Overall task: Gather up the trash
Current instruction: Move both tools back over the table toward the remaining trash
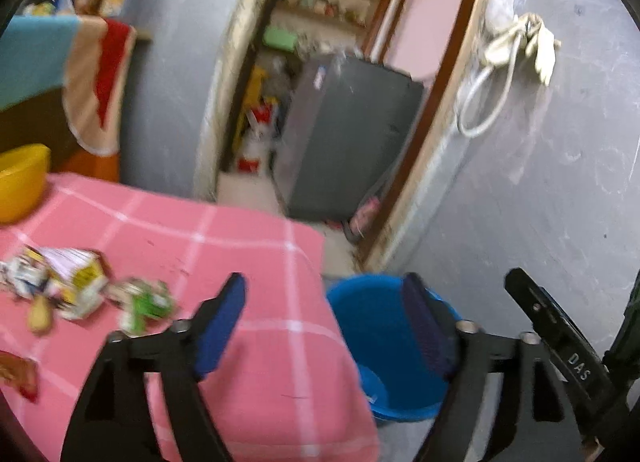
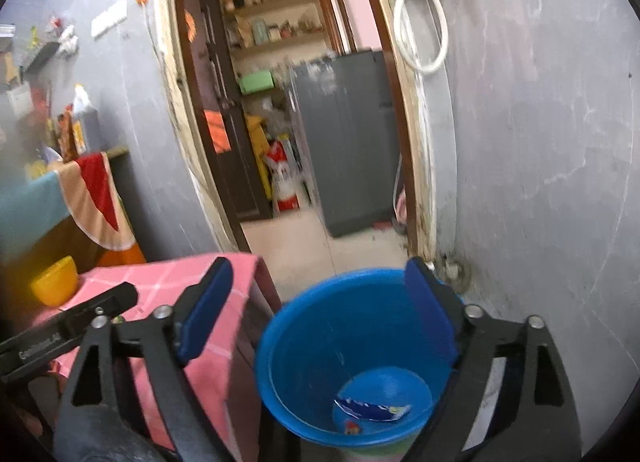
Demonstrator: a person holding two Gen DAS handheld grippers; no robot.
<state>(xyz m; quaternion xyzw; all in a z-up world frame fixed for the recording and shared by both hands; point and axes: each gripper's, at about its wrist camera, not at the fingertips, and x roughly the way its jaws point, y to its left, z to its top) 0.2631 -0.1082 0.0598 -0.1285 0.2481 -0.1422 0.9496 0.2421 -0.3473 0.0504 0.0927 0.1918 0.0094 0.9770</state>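
Note:
A blue bucket [image 1: 360,326] [image 2: 320,342] stands on the floor by the corner of a table with a pink checked cloth [image 1: 240,238] [image 2: 168,274]. At its bottom lies a blue wrapper [image 2: 372,410]. My right gripper [image 2: 320,268] hangs open and empty above the bucket. My left gripper [image 1: 324,286] is open and empty too, over the table's corner and the bucket's rim. On the cloth to its left lie a crumpled white and yellow wrapper [image 1: 68,282], a green wrapper [image 1: 148,302] and a red-orange one [image 1: 16,374].
A yellow bowl [image 1: 20,182] [image 2: 56,280] sits at the table's far left. Behind the bucket an open doorway leads to a grey fridge [image 1: 348,142] [image 2: 348,134] and shelves. A grey wall with a hanging white cable [image 2: 424,22] runs close on the right.

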